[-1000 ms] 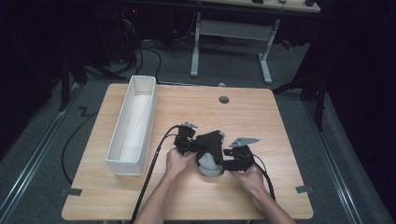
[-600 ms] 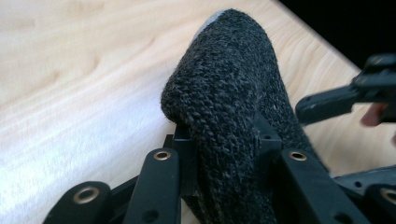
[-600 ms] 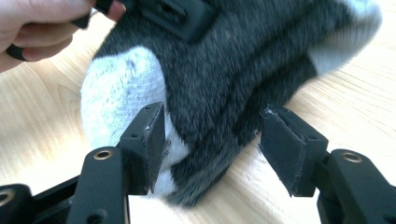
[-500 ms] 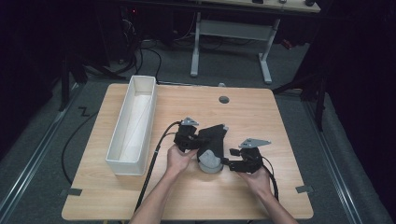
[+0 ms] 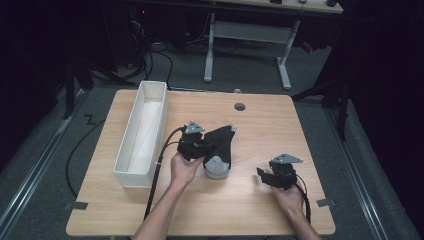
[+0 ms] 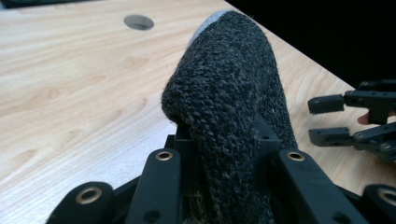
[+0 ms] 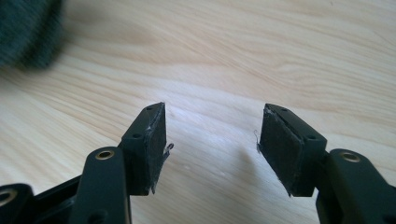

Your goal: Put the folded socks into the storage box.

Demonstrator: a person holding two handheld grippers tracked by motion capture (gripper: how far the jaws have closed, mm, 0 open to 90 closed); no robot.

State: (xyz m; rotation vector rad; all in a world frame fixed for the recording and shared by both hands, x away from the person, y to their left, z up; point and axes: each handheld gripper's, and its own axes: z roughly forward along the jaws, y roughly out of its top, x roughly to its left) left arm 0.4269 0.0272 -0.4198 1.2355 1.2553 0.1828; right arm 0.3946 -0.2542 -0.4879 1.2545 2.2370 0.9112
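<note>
Sock point(image 5: 220, 147), dark knit with a grey toe, sits mid-table in my high view, pinched at one end by my left gripper point(image 5: 197, 145); my right gripper point(image 5: 272, 175) rests well apart to its right, and a white bin point(image 5: 127, 170) stands at the left. Left gripper view: jaws, having just been closing, clamp the sock's point(image 6: 229, 107) folded end. Right gripper view: my pads point(image 7: 154, 140) stand apart above bare table point(image 7: 261, 51).
</note>
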